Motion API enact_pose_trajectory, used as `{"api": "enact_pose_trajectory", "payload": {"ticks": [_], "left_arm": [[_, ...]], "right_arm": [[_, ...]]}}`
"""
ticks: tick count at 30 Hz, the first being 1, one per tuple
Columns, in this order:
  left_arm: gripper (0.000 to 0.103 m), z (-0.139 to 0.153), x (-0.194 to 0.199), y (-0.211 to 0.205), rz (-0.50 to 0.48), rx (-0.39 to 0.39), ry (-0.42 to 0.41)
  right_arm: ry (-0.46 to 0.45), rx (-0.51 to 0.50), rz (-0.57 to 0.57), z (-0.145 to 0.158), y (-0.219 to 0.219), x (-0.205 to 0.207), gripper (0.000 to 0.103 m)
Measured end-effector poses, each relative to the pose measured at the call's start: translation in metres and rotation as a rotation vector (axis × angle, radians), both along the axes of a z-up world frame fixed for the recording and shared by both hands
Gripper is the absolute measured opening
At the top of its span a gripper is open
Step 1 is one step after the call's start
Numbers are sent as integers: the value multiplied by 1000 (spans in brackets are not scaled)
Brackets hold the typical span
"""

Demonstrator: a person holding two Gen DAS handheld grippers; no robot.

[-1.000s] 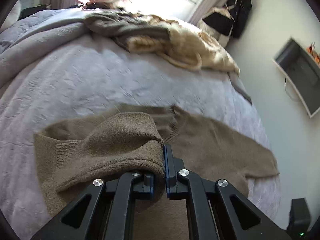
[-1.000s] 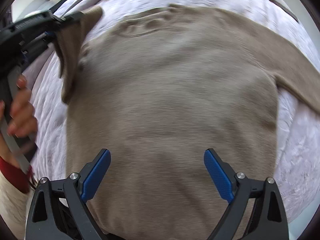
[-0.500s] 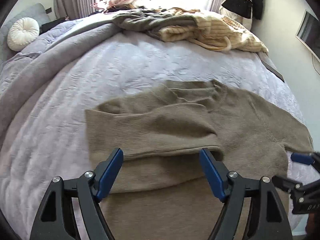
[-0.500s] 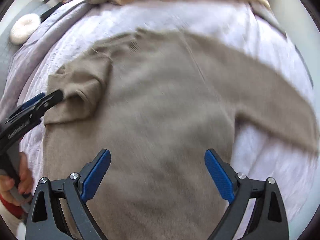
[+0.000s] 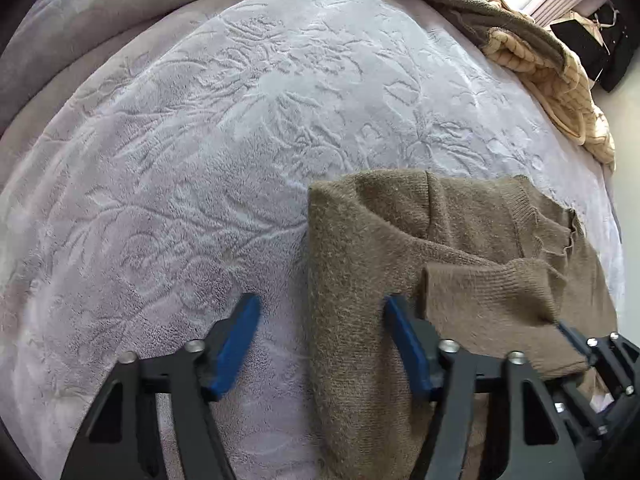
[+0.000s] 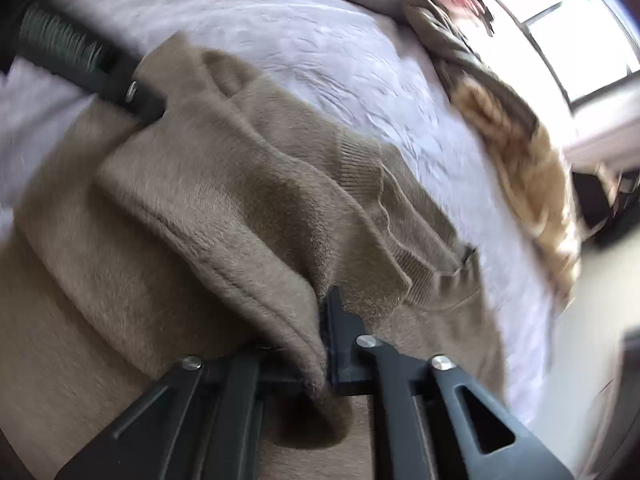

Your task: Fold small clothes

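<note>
Two grippers work one brown sweater (image 5: pixel 400 264), which lies on a pale embossed bedspread (image 5: pixel 200 140) and serves as the landmark. Nearest, the left gripper (image 5: pixel 320 344) straddles the sweater's folded left edge: its jaws are closing, one blue pad over bare bedspread just left of the knit, the other above the knit, neither yet pressing on it. Just right of that, the right gripper (image 6: pixel 324 344) is clamped tight on a folded sleeve (image 6: pixel 224 232), the cloth bunched between its fingers. Beyond the grip, the ribbed collar (image 6: pixel 404 236) sits at the sweater's far edge. Farther off, well apart from the sweater, a heap of other clothes (image 5: pixel 532 60) rests near the bedspread's far side.

The risk, as I judge it, is twofold. If the left jaws shut where they are, they may pinch bedspread along with the edge and drag it. The right grip holds a thick bunch, so pulling across could slide the lower layer and skew the fold.
</note>
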State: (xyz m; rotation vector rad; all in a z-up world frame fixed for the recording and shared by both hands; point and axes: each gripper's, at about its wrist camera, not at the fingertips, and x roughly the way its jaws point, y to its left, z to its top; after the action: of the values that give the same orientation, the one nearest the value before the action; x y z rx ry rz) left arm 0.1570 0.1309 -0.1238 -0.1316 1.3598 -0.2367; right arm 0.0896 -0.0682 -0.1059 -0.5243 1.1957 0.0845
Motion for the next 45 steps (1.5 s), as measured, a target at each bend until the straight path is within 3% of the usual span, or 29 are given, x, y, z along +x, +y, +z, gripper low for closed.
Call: {"api": "enact_pose_trajectory", "payload": {"ticks": [2,4,6,8,9,10,13,15,17,20,23,25,26,27,28,30,33,37,38,39,40,41,42,43,44,45], "left_arm": [[30,3,1,-2,8,-38,-4],[30,6,2,-6,7,-23,-24],[30,5,3,-10,-5,-9,-29],[30,4,1,-11,-4,14,-30],[30,3,0,-10,-5,13,-25],[30,3,0,-10,-4,11,-24],[30,4,2,-12,-14,21,-29],[13,8,5,-16,-26,44,-47],[13,11,16,-23,-24,41,-53],[13,10,26,-16,-12,57,-61],[13,6,28,-11,-10,73,-56],[13,12,23,-8,-16,89,-67],[13,19,18,-8,-26,118,-86],[13,25,13,-8,-35,157,-104],[13,31,7,-6,-41,188,-118],[13,39,-3,1,-37,193,-132],[13,44,-17,21,8,182,-116],[14,44,-46,50,76,156,-95],[32,43,-52,57,82,155,-88],[67,40,-57,60,89,159,-84],[83,40,-62,65,99,162,-91],[89,41,-68,70,105,160,-108],[89,41,-74,72,102,164,-116],[89,41,-77,75,98,176,-112],[89,40,-80,77,97,187,-106],[89,40,-81,79,93,188,-102]], "right_arm": [[-61,253,-173,27,-44,2,9],[-131,498,-395,48,-104,-8,9],[-165,664,-584,45,-155,-23,11],[-98,886,-798,14,-208,-44,23],[-56,933,-865,1,-220,-50,41],[-20,969,-928,-12,-234,-61,49],[-62,1048,-958,-16,-245,-77,49],[-70,1079,-988,-18,-252,-74,47],[-55,1096,-1002,-21,-255,-65,6],[-118,1141,-965,-3,-257,-61,6],[-92,1046,-995,-10,-260,-66,6],[-9,953,-1039,-26,-264,-73,10],[2,954,-1051,-27,-265,-81,11],[-1,977,-1045,-24,-262,-87,20],[10,994,-1021,-20,-255,-90,41],[42,1082,-938,-13,-231,-94,68],[158,1285,-785,-15,-157,-83,68],[316,1379,-670,-40,-59,-50,65],[325,1376,-655,-45,-40,-41,63],[327,1369,-656,-50,-26,-34,58],[327,1370,-674,-57,-14,-28,50],[329,1371,-695,-63,-7,-20,47],[329,1370,-713,-67,-2,-16,37],[325,1370,-723,-70,1,-13,18],[323,1371,-720,-69,5,-12,9],[321,1370,-713,-69,6,-11,7]]}}
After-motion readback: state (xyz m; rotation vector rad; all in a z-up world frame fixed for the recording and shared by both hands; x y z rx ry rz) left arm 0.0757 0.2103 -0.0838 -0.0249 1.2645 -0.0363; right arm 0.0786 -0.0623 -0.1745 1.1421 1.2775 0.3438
